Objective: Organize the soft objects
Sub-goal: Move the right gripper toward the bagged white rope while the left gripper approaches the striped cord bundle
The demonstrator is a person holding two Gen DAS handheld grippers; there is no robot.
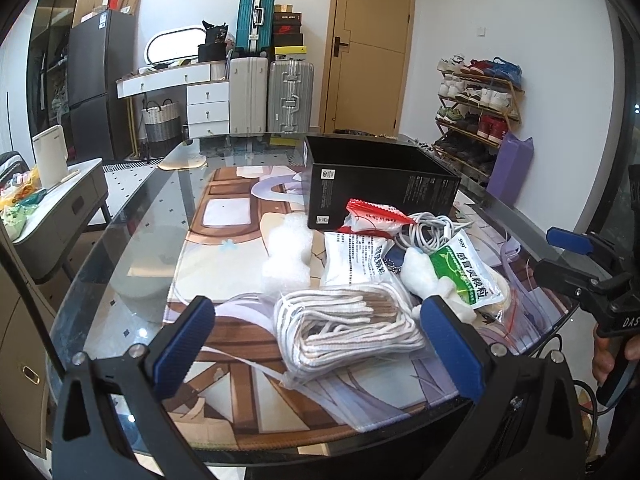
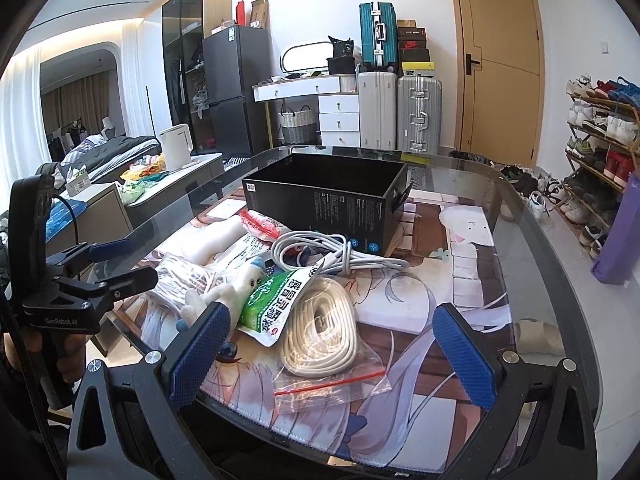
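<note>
I use the black box (image 1: 380,184) as my landmark; it stands open-topped on the printed mat (image 1: 224,216) that covers the glass table (image 1: 132,216). All the soft things lie in a heap just in front of the box, on my side of it. Touching its front wall are a red-and-white packet (image 1: 372,214) and a coiled grey cable (image 2: 320,250). Nearer to me than those lie a white printed pouch (image 1: 354,258), a white plush toy (image 1: 424,276) and a green-and-white sachet (image 2: 276,300), which overlaps the toy. A wad of bubble wrap (image 1: 288,260) lies left of the pouch, apart from the box. Nearest to me, well in front of the box, are two clear bags: one with folded white rope (image 1: 348,332), one with a coil of white cord (image 2: 324,328) and a red zip strip.

My left gripper (image 1: 316,348) hangs spread wide, its blue pads either side of the rope bag, gripping nothing. My right gripper (image 2: 332,354) is equally wide, straddling the cord bag, empty too.
</note>
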